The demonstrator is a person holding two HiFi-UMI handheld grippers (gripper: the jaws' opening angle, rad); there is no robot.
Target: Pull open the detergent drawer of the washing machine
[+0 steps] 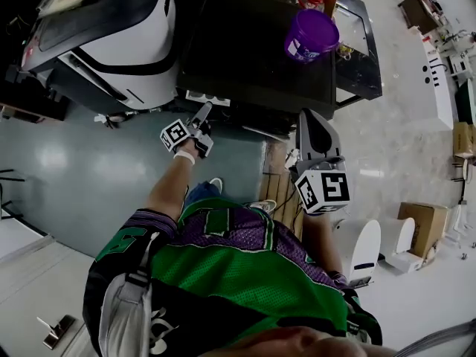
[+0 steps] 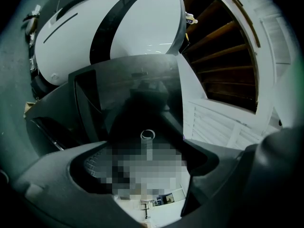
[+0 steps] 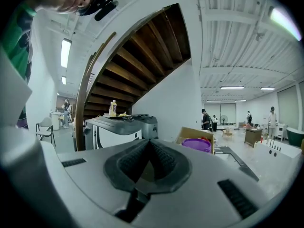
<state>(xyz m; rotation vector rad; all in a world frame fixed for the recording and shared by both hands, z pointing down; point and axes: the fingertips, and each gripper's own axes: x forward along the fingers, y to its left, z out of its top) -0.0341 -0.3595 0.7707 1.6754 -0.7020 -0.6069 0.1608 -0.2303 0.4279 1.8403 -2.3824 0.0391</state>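
The black washing machine (image 1: 253, 58) fills the top middle of the head view. Its white detergent drawer front (image 1: 207, 97) shows as a short strip at the front left edge. My left gripper (image 1: 201, 117) points at the machine just below that strip, close to it; I cannot tell whether it touches. In the left gripper view my left gripper (image 2: 145, 148) stands open, with the machine's dark glossy panel (image 2: 128, 89) ahead and nothing pressed between the pads. My right gripper (image 1: 312, 119) hangs beside the machine's right front corner, and my right gripper (image 3: 149, 148) is shut on nothing.
A purple tub (image 1: 311, 34) stands on the machine's top, at the back right. A white and black machine (image 1: 111, 36) sits close on the left. Wooden stairs (image 2: 223, 46) rise behind. A cardboard box (image 1: 425, 225) and white items (image 1: 361, 248) lie on the floor at the right.
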